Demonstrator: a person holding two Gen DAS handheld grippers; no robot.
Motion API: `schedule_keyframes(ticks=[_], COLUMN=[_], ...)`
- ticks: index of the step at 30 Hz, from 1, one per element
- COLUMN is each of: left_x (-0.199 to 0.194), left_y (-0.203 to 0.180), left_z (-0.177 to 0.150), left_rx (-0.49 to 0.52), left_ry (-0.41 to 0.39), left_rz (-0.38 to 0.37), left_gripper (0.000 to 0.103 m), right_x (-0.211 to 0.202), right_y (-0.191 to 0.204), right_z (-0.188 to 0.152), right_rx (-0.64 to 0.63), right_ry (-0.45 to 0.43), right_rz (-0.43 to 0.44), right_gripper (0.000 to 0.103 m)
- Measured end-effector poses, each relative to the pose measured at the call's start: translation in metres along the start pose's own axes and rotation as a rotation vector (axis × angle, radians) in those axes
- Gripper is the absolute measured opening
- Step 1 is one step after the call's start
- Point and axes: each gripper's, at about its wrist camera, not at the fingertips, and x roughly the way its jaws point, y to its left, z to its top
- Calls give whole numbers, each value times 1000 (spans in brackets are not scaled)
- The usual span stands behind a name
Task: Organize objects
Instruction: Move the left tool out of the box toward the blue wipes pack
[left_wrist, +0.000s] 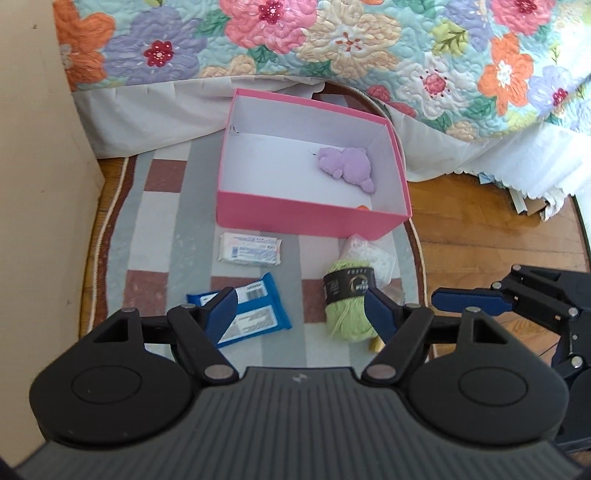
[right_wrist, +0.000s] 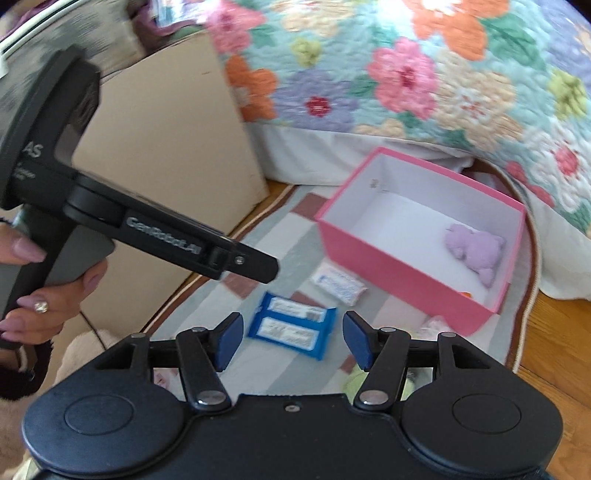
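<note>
The pink box (left_wrist: 314, 218) stands on the striped rug (left_wrist: 162, 236), close to the bed with the flowered quilt (left_wrist: 332, 40). Inside the box, toward its right wall, lies a lilac plush toy (left_wrist: 347, 166). In front of the box, from left to right, lie a white packet (left_wrist: 250, 248), a blue packet (left_wrist: 255, 310) and a green yarn ball (left_wrist: 347, 299). The left gripper (left_wrist: 301, 306) hangs above them, its fingers apart and empty. The right gripper (right_wrist: 293, 341) also has its fingers apart, holding nothing.
</note>
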Motion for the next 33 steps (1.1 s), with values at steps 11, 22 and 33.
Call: schedule_keyframes(ticks=[11,22,33], left_x=[13,56,120], left_y=[23,56,94], left_z=[-41,-53,-71], left_rx=[-39,-74,-57], left_ry=[42,13,-5], left_rz=[27,129,207], left_gripper=[86,94,95], right_x=[18,75,135], right_y=[37,24,31], right_z=[-22,-38,-60], right_rx=[-71,-46,-87], right_ry=[22,5,-88], right_rz=[60,88,-42], right_gripper=[82,82,82])
